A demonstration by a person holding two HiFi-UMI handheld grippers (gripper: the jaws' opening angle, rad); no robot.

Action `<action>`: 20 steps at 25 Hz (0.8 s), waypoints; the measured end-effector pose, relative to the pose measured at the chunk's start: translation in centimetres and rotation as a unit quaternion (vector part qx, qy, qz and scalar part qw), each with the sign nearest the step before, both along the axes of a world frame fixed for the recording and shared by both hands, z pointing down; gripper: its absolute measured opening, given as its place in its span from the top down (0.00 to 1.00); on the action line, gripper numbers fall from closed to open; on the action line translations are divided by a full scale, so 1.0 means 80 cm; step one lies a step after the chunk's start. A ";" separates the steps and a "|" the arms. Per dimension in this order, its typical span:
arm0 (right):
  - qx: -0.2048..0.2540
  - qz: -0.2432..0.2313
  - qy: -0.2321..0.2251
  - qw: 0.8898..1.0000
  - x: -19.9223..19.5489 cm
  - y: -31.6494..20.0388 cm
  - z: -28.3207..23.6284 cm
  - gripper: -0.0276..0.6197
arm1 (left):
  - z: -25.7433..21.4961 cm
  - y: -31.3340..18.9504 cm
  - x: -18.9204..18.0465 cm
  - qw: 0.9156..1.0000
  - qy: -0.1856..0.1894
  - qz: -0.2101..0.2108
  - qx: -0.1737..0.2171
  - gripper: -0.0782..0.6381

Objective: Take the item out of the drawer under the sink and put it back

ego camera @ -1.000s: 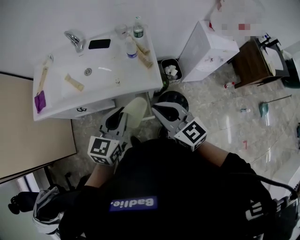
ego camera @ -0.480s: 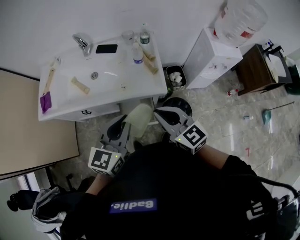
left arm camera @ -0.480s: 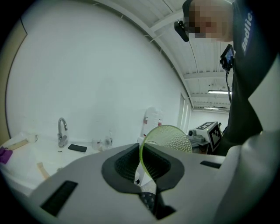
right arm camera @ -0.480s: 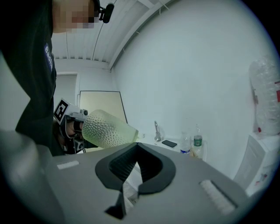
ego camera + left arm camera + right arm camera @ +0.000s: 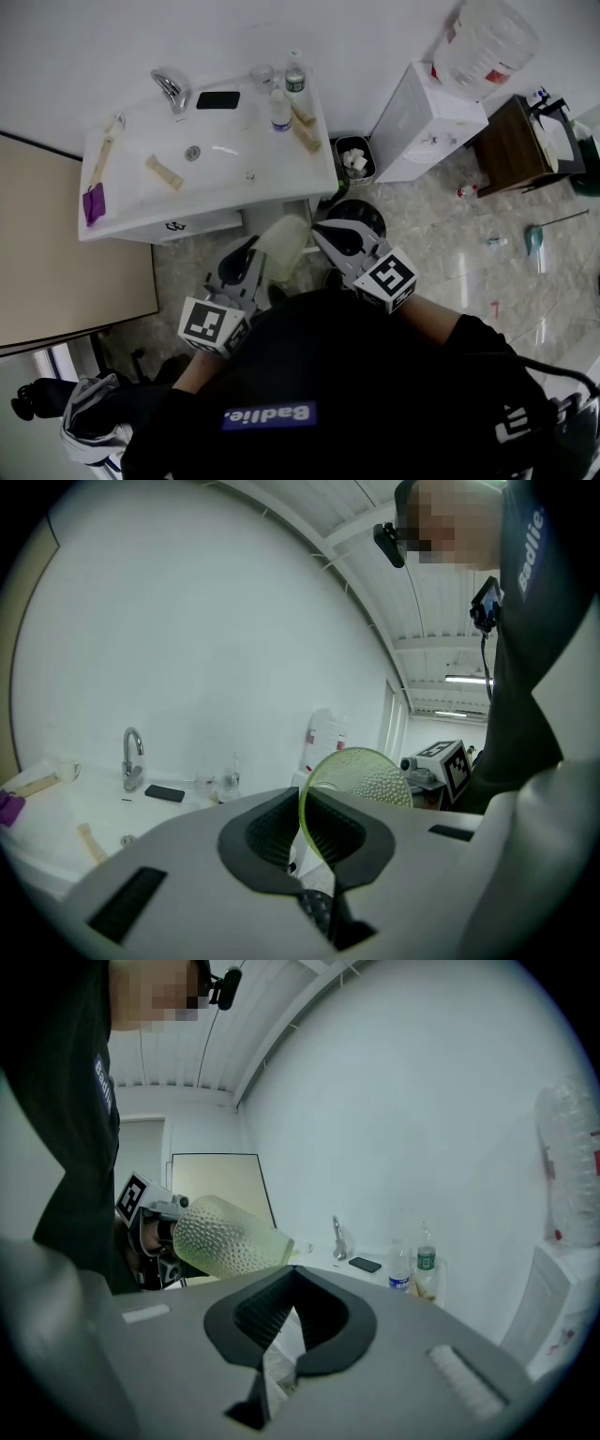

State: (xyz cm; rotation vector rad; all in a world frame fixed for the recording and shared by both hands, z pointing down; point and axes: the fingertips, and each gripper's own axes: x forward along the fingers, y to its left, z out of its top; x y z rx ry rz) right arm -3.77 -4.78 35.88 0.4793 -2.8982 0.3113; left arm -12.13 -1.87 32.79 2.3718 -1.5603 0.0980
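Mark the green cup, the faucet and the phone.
green cup [image 5: 283, 244]: head view, its pale side wall
faucet [image 5: 170, 90]: head view, its chrome spout
phone [image 5: 217, 99]: head view, middle of its dark face

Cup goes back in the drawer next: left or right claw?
Left, probably. The left claw holds the green cup by its rim and sits nearer the drawer front under the sink. The right claw is shut on nothing, further to the right.

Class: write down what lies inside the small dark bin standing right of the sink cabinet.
The bin holds white crumpled pieces, probably tissue, heaped near its rim. Whatever lies beneath them, and the bin's bottom, is covered and cannot be seen.
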 end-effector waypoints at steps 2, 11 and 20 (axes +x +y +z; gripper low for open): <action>0.001 -0.001 -0.001 1.000 -0.001 0.001 0.000 0.96 | 0.000 0.001 0.000 1.000 0.003 0.001 -0.001 0.86; 0.002 0.000 0.000 1.000 -0.002 0.007 0.000 0.96 | 0.006 0.005 -0.004 1.000 -0.001 -0.003 -0.006 0.86; -0.004 0.016 0.007 1.000 0.012 0.004 0.004 0.96 | 0.030 -0.006 0.000 1.000 0.003 0.006 -0.022 0.86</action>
